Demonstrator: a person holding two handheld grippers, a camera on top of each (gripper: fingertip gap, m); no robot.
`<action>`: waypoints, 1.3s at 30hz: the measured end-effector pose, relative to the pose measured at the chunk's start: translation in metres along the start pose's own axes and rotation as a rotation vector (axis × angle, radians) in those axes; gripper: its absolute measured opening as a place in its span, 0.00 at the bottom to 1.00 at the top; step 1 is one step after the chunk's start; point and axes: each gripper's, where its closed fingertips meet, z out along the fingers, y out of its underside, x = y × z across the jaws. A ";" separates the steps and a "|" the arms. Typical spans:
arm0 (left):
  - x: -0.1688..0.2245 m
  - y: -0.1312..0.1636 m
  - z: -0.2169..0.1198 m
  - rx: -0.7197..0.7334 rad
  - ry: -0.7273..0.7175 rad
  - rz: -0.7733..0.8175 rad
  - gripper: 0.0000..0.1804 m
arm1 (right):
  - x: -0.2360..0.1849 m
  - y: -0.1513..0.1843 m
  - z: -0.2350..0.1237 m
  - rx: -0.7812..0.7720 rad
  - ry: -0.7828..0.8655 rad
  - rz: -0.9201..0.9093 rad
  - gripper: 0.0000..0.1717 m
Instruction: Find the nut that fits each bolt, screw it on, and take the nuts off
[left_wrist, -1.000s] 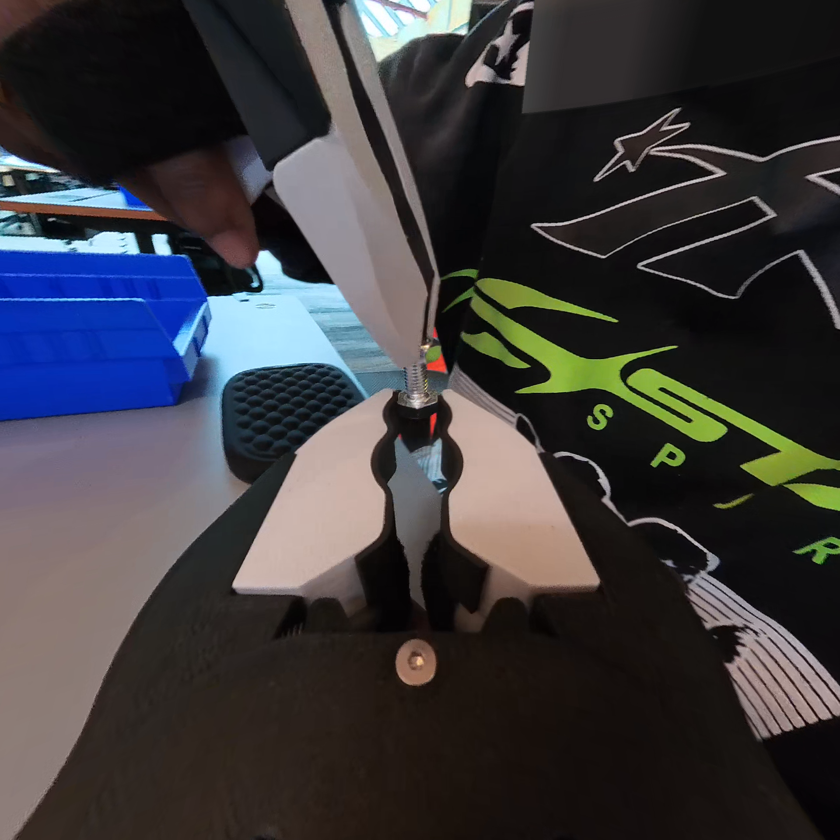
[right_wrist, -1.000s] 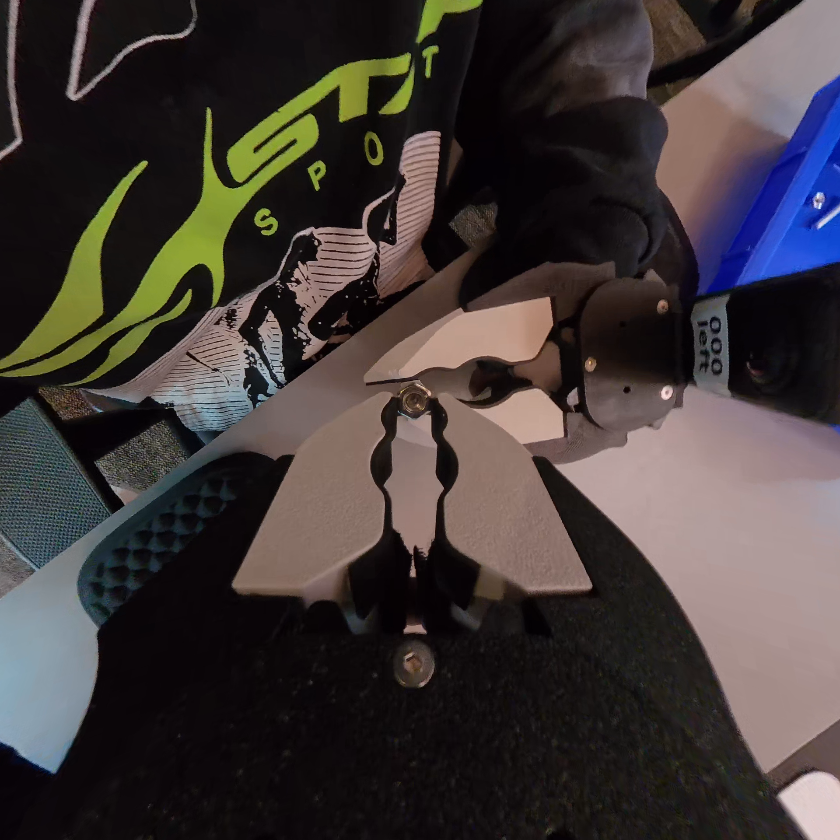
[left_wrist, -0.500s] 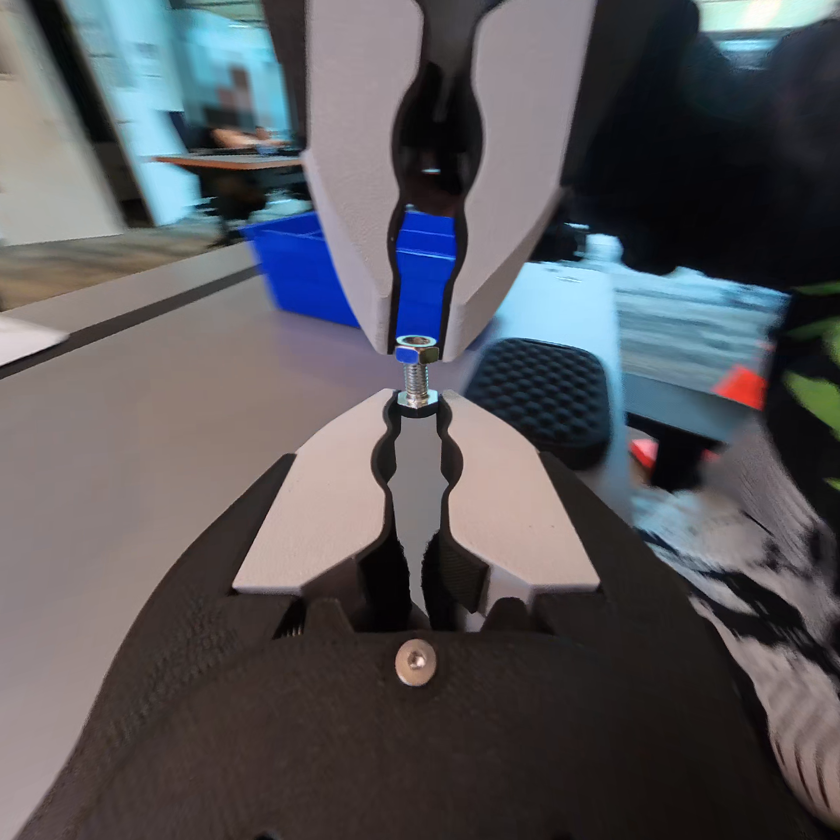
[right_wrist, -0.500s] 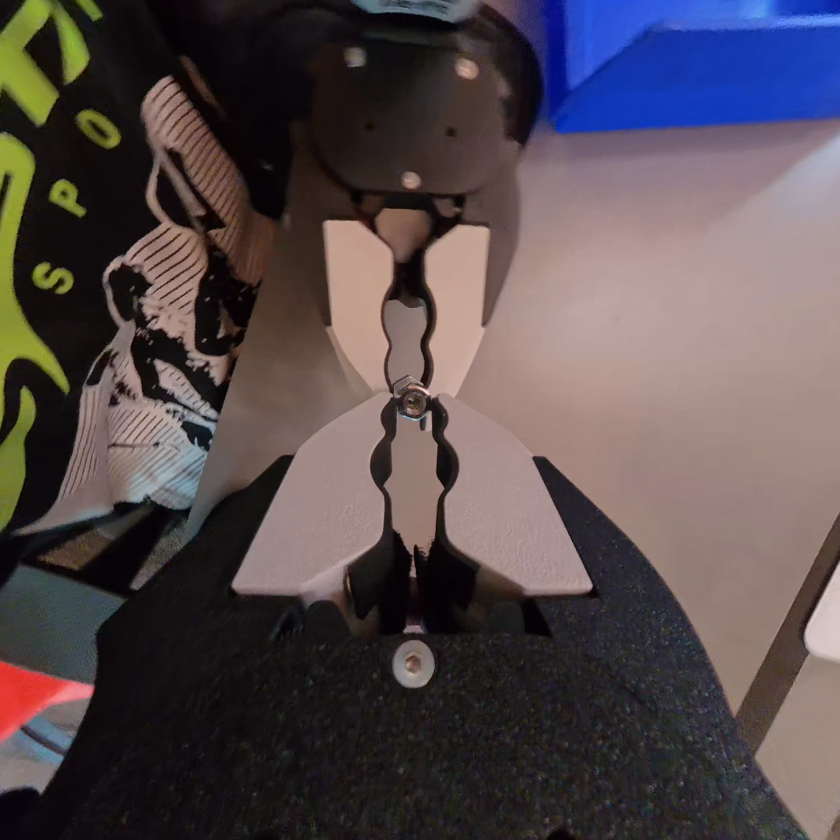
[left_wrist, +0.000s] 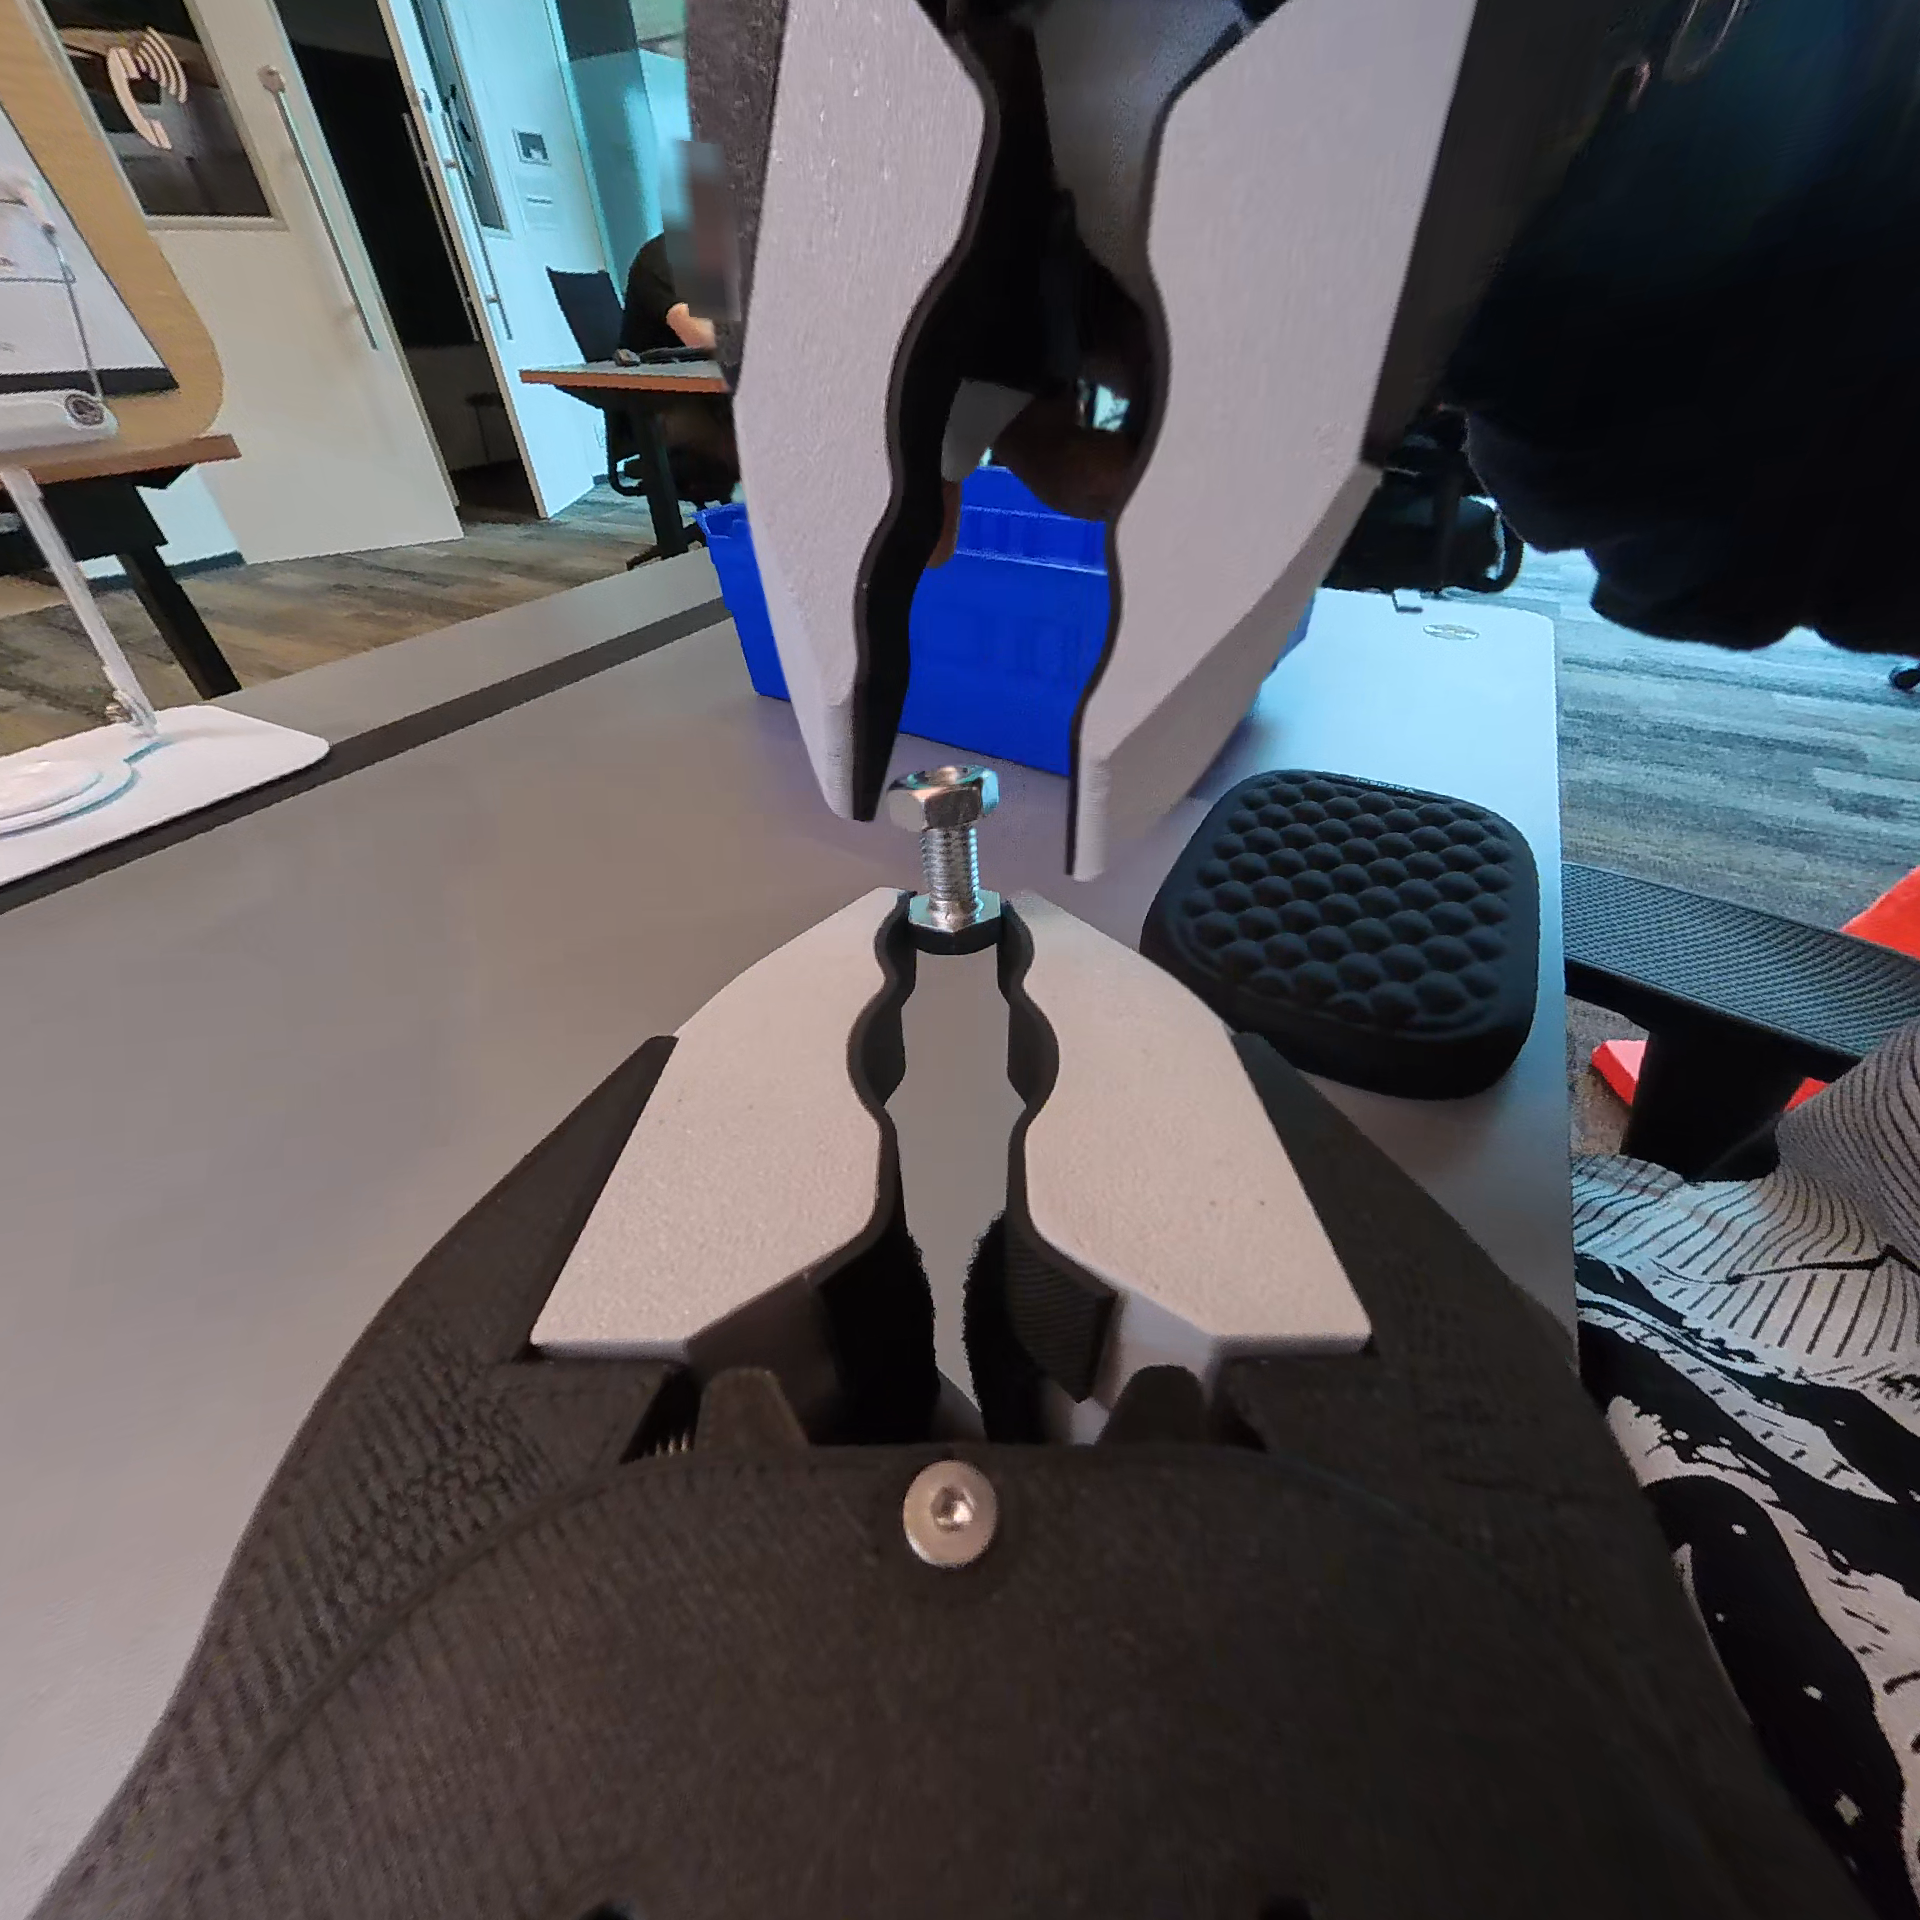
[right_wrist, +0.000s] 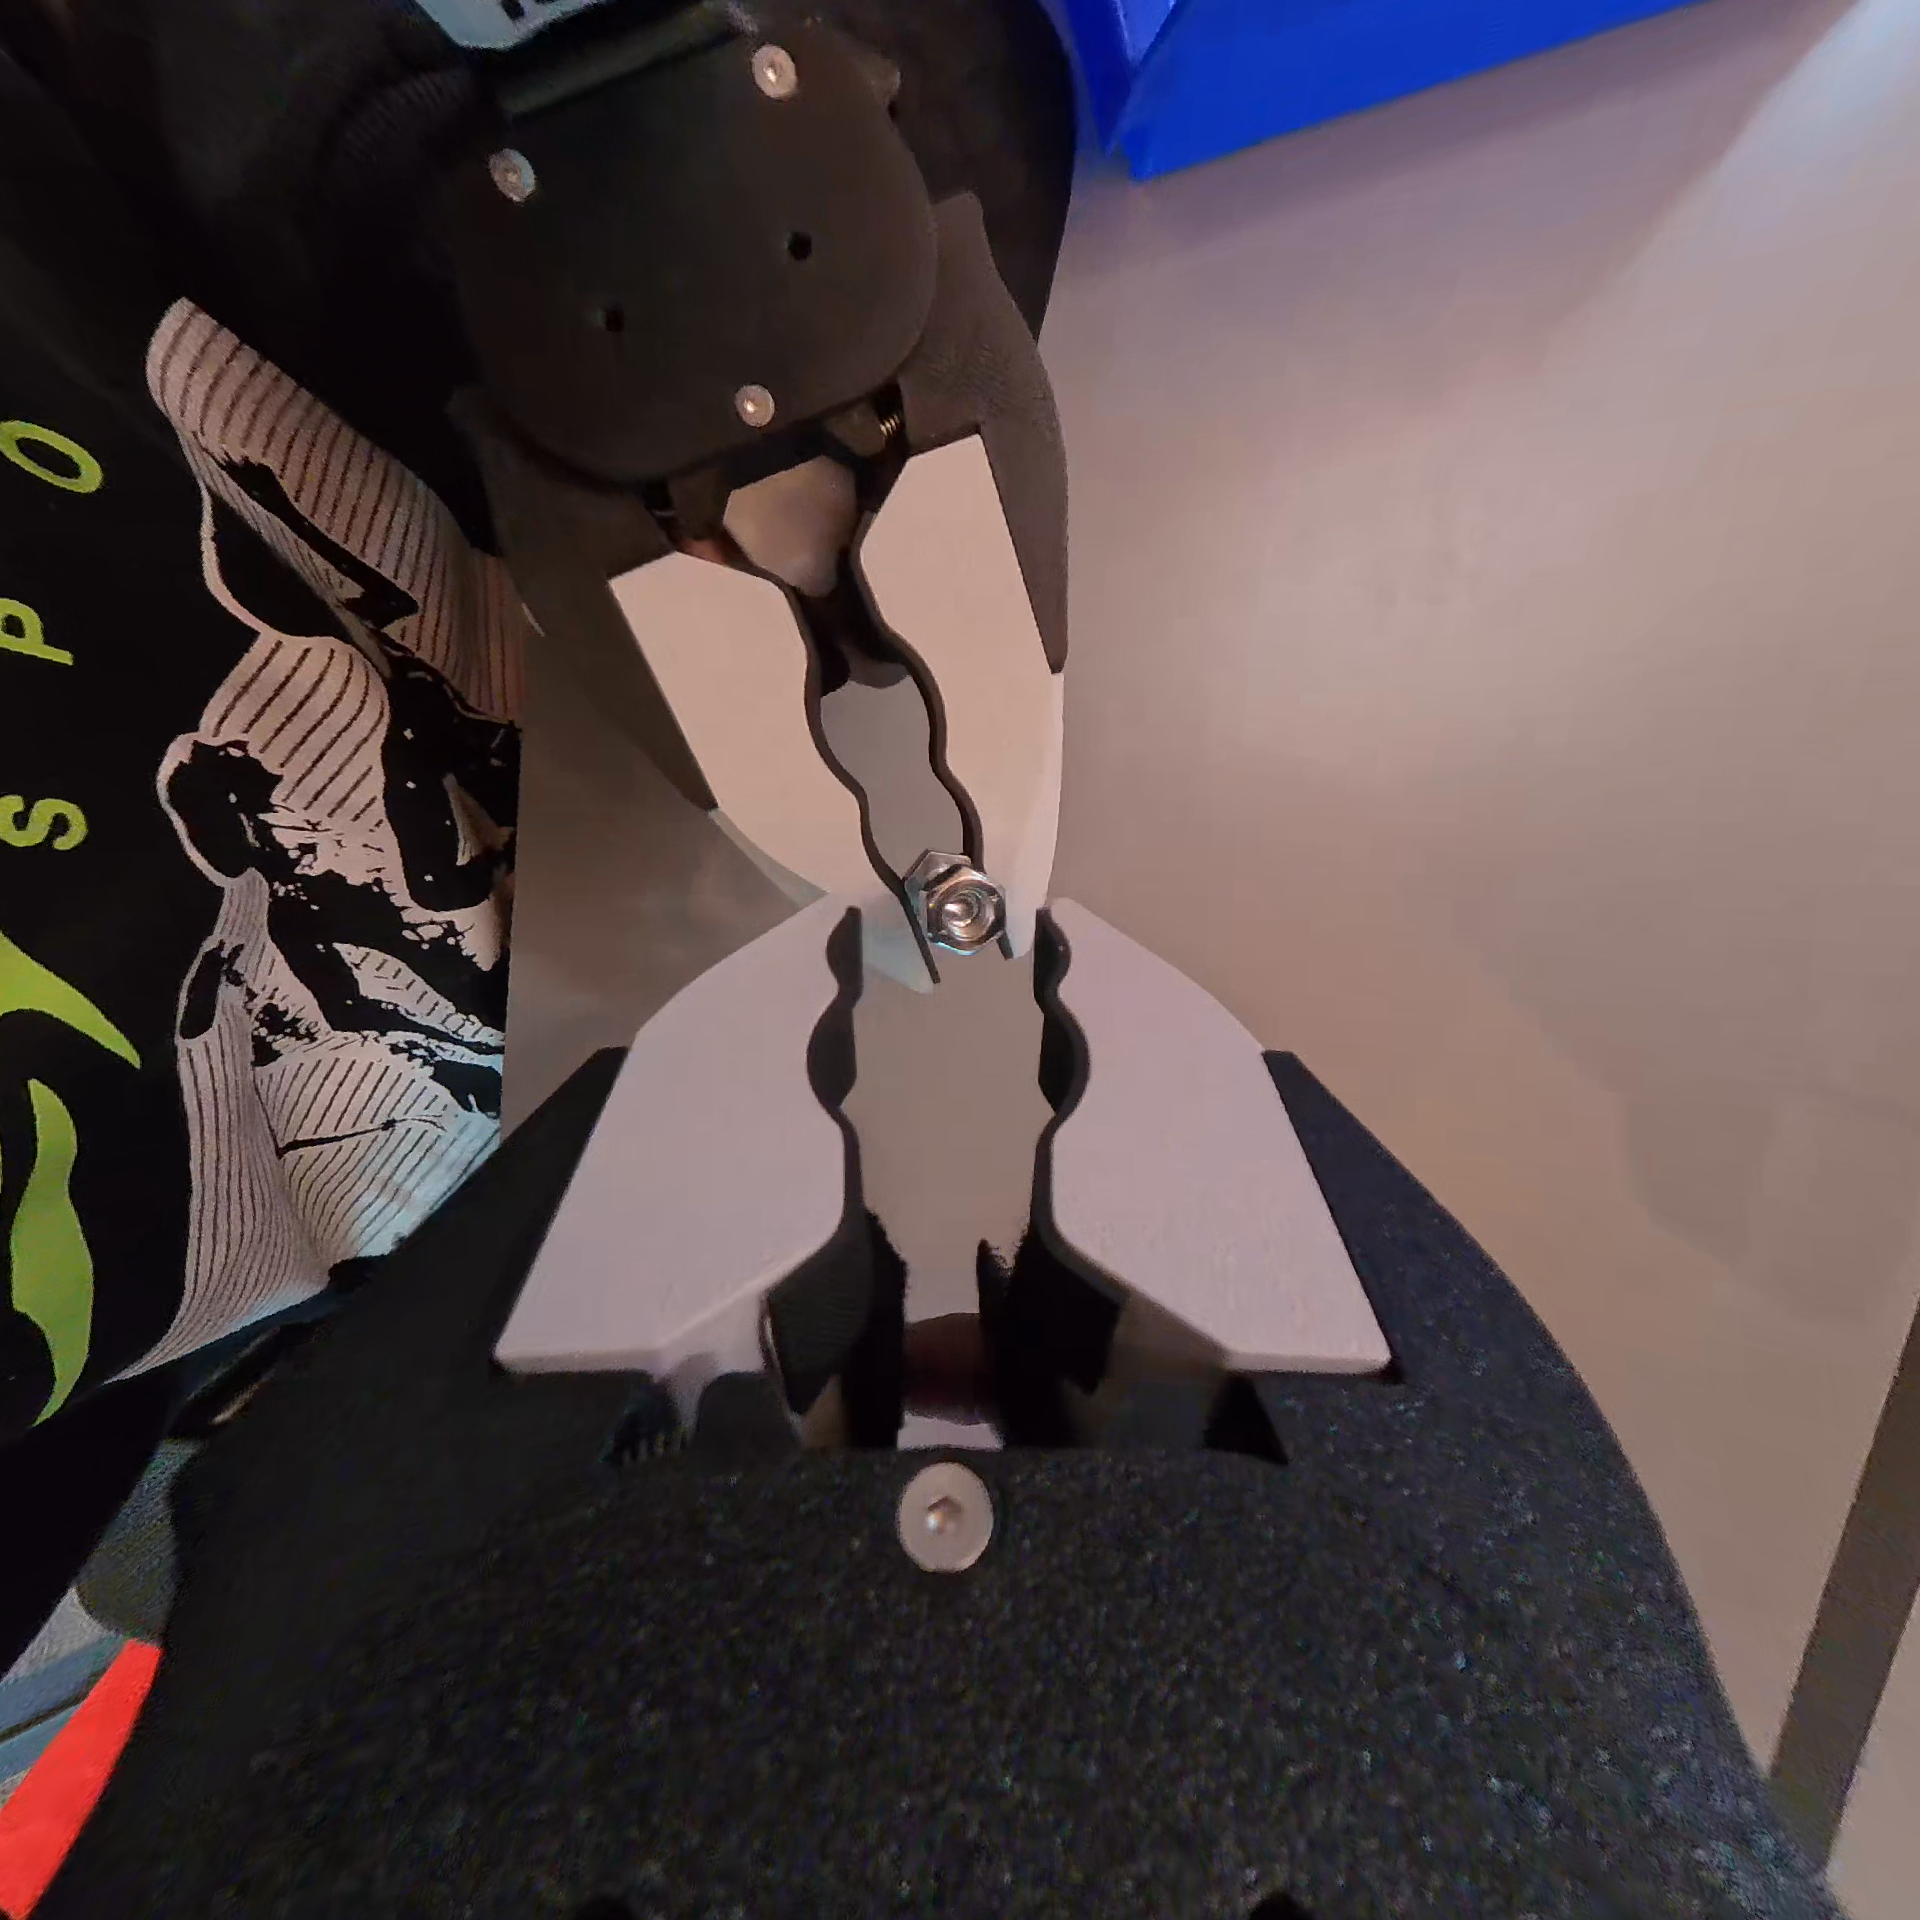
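In the left wrist view my left gripper (left_wrist: 948, 916) is shut on the hex head of a silver bolt (left_wrist: 945, 868) and holds it upright above the grey table (left_wrist: 416, 987). A silver nut (left_wrist: 940, 798) sits on the bolt's top end. My right gripper (left_wrist: 977, 831) comes down from above, open, with its fingers either side of the nut; its right pad stands clearly off the nut. In the right wrist view my right gripper (right_wrist: 945, 925) is open, and the nut (right_wrist: 966, 914) faces me end-on between the left gripper's fingertips (right_wrist: 1023, 925).
A blue bin (left_wrist: 997, 623) stands behind the grippers, also in the right wrist view (right_wrist: 1299, 83). A black honeycomb pad (left_wrist: 1340, 925) lies to the right. A white stand base (left_wrist: 156, 769) is at the far left. The person's printed shirt (right_wrist: 260, 831) is close by. My left and right fingertips are right by each other.
My right gripper has opened and let go of the nut it was pinching. My left gripper stays shut on the bolt. Both grippers swung round from facing the person's shirt toward the table and room.
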 end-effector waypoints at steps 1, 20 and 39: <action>-0.001 0.000 0.000 0.005 -0.002 -0.004 0.08 | -0.001 -0.002 0.000 0.027 -0.007 0.004 0.18; -0.017 -0.006 -0.008 0.060 -0.070 0.026 0.08 | 0.010 -0.036 -0.009 1.009 0.122 0.405 0.31; -0.021 -0.004 -0.008 0.056 -0.074 -0.001 0.08 | 0.006 -0.025 -0.011 1.032 0.136 0.439 0.24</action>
